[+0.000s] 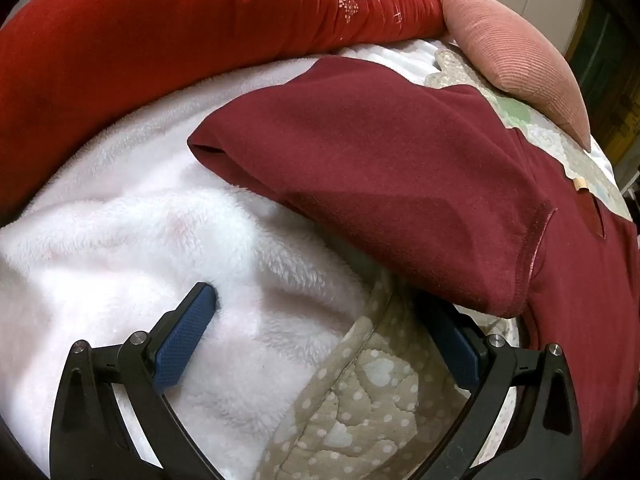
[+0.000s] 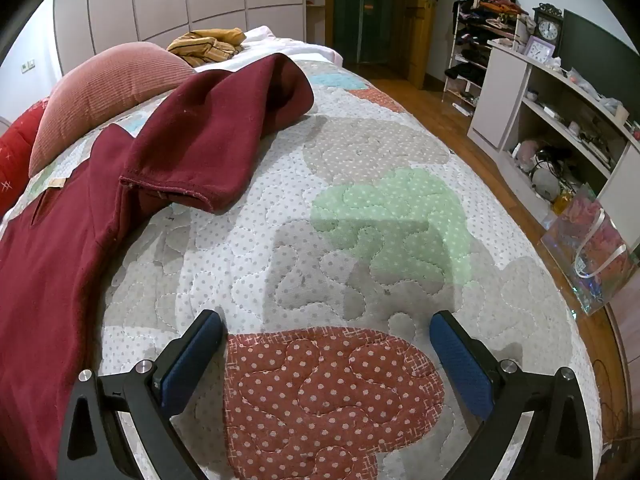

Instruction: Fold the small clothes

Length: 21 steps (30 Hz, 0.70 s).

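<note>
Quilt [image 2: 360, 208], shirt [image 2: 192, 148] left of hand-held gripper [image 2: 326, 328]

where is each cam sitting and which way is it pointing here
Left wrist: sits on the left gripper, low over the white fleece blanket, facing the maroon shirt and red pillow; open blue-padded fingers show.
Right wrist: sits on the right gripper, above the patchwork quilt, facing the wardrobe and shelves; open fingers show.
Shared: shirt, pink cushion, quilt.
</note>
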Available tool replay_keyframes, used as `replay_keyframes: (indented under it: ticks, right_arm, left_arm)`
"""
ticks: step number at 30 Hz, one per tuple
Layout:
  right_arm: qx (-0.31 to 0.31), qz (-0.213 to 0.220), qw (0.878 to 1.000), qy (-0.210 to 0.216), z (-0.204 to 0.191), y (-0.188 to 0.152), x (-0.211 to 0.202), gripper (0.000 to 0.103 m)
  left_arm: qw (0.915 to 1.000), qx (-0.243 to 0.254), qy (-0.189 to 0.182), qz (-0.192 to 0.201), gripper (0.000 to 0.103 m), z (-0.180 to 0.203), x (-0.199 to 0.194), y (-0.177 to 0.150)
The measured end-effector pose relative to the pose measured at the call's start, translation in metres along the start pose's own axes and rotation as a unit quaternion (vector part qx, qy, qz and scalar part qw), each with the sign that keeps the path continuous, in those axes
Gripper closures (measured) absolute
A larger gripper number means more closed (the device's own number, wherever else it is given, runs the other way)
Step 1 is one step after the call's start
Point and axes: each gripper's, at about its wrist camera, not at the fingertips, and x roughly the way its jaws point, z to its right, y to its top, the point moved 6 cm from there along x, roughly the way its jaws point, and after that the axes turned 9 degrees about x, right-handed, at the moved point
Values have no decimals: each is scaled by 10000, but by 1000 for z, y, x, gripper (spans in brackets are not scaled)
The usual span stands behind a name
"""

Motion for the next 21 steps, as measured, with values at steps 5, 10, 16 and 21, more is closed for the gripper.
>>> replay_keyframes:
  ticks: [5,10,16,21]
  right_arm:
    - [-2,1,10000,-2,0,0,0,0]
    - [-1,2,10000,-1,-1,0,1,0]
    - [0,4,10000,0,-1,0,2,0]
    - [0,5,10000,-1,-2,0,2,0]
  left_arm:
    - [10000,-5,-9,2,1,0,0,0]
    - [10000,-34,28,12,1,0,0,0]
    - [9997,-97,58,-208,1,8,-1,3]
    - [9998,20,219,-12,1,7,-13,-4]
